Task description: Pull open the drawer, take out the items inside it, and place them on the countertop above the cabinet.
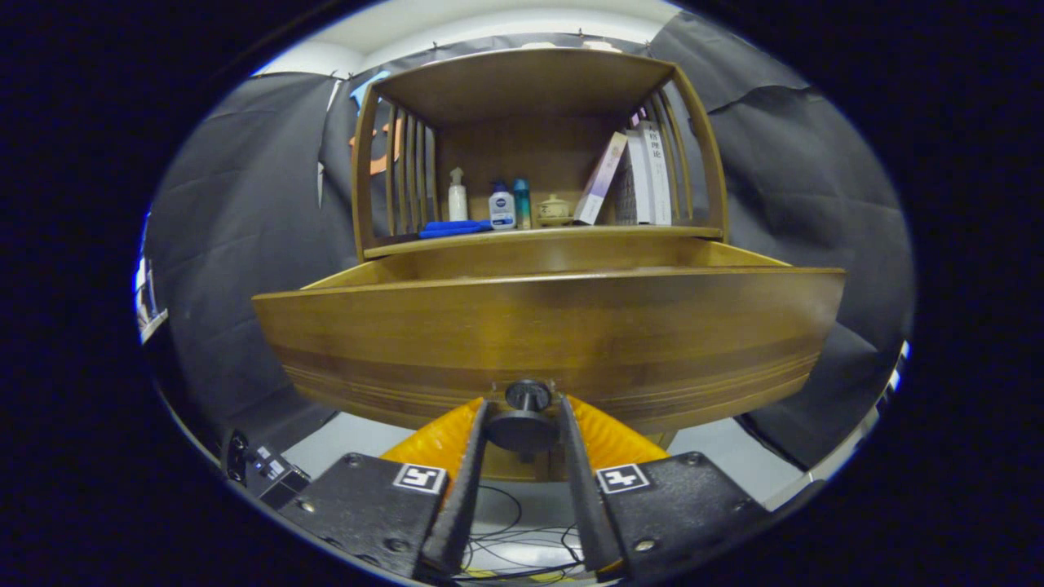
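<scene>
The wooden drawer (546, 334) stands pulled out from the cabinet, its wide front panel right ahead of me. Its dark round knob (522, 425) sits between my two fingers, and my gripper (523, 403) is shut on the knob, one finger pressing on each side. The front panel hides the inside of the drawer, so I cannot see what lies in it. Just above and behind the drawer runs the cabinet's countertop (644, 232), under a wooden shelf frame with slatted sides.
On the countertop lie a blue cloth (453, 228), a white pump bottle (457, 197), two small bottles (502, 207), a little lidded pot (555, 209) and leaning books (636, 175). Cables (522, 542) trail on the pale floor below my fingers.
</scene>
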### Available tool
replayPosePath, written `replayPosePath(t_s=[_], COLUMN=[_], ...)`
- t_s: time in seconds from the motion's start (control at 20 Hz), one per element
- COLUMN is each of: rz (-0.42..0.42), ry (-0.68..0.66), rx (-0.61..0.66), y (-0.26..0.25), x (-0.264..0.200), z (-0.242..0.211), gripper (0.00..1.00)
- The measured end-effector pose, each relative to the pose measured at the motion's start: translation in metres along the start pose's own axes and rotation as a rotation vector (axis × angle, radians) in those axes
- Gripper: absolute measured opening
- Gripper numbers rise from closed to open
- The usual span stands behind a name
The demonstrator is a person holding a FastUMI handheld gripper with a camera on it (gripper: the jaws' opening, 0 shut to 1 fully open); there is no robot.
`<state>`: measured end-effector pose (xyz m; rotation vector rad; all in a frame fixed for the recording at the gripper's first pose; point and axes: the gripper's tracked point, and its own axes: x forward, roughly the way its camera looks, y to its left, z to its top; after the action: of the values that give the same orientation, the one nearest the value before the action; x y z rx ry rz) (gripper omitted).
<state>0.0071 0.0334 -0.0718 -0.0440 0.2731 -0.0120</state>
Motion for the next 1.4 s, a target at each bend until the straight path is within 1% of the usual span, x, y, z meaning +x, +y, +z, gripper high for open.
replayPosePath(t_s=[0.1, 0.2, 0.25, 0.35, 0.5, 0.6, 0.75, 0.85, 0.9, 1.0, 1.1, 1.15, 1.25, 1.4], rz=[-0.01, -0.007, -0.016, -0.023, -0.037, -0.039, 0.017, 0.046, 0.022, 0.033, 0.026, 0.039, 0.037, -0.001], ry=[-0.011, -0.039, -0.054, -0.086, -0.106, -0.083, -0.022, 0.056, 0.12, 0.213, 0.343, 0.388, 0.479, 0.587], rx=[-0.015, -0.021, -0.023, -0.021, -0.031, -0.056, -0.066, -0.039, -0.032, -0.052, -0.045, -0.031, 0.001, -0.022], y=[-0.007, -0.012, -0.018, -0.025, -0.037, -0.04, -0.031, -0.024, -0.027, -0.025, -0.02, -0.017, -0.015, -0.02], x=[-0.014, -0.031, -0.038, -0.046, -0.041, -0.03, -0.003, 0.023, 0.036, 0.065, 0.087, 0.098, 0.122, 0.144], z=[0.015, 0.042, 0.059, 0.095, 0.147, 0.175, 0.211, 0.223, 0.224, 0.224, 0.207, 0.202, 0.185, 0.158], gripper=[0.73, 0.89, 0.89, 0.98, 0.98, 0.99, 0.99, 0.99, 0.99, 0.99, 0.99, 0.99, 0.98, 0.97])
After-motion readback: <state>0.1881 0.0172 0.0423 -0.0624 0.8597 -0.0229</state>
